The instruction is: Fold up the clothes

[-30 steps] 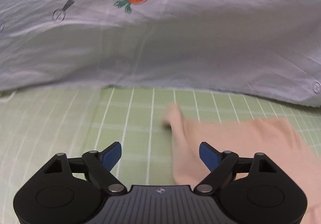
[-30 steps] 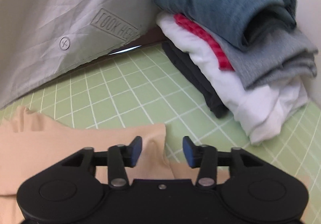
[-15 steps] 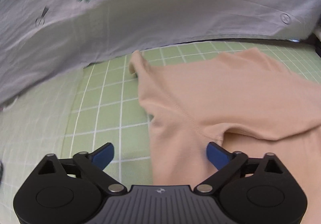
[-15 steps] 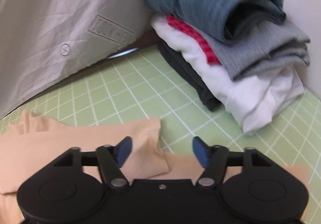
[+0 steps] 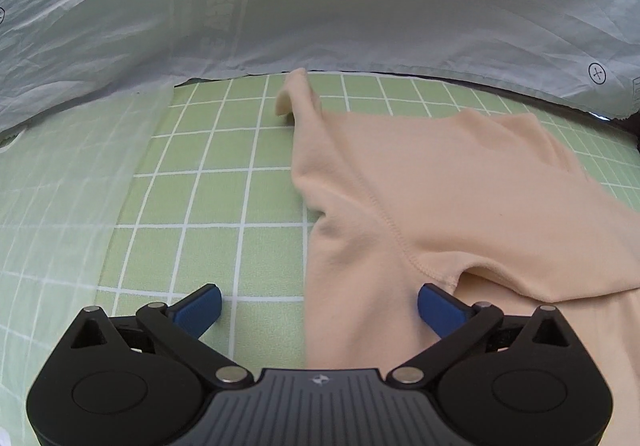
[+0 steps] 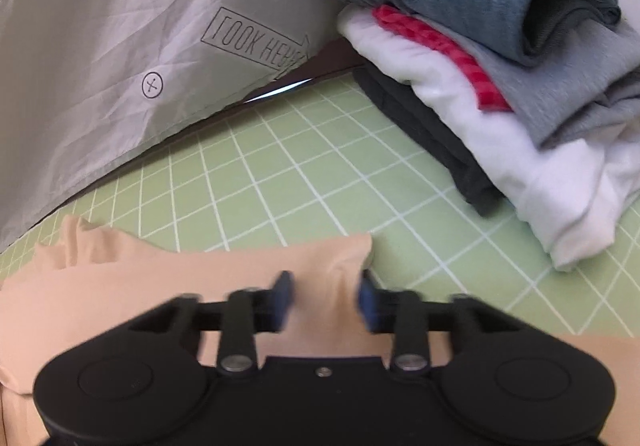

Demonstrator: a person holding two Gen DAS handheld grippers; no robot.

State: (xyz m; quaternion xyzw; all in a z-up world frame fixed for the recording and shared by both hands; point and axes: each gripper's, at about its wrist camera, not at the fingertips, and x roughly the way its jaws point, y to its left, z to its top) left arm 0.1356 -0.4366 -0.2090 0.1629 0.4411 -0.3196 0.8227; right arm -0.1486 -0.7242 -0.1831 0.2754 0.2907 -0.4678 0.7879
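A peach shirt (image 5: 440,186) lies spread on the green grid mat (image 5: 208,186), one sleeve folded across its body. My left gripper (image 5: 319,306) is wide open low over the mat, and the shirt's left edge runs between its blue pads. In the right wrist view the peach shirt (image 6: 160,286) has a sleeve end bunched into a ridge. My right gripper (image 6: 325,298) straddles that ridge with its jaws partly closed and blurred by motion. A gap still shows on both sides of the cloth.
A stack of folded clothes (image 6: 520,66) in teal, grey, red, white and black sits on the mat (image 6: 300,174) at the right. A pale grey printed sheet (image 5: 320,6) rises behind the mat, and the same sheet (image 6: 100,26) fills the back left.
The right jaws opened wide half a second ago and have now narrowed around the sleeve ridge. The left gripper drew back slightly and stays open over the shirt's edge.
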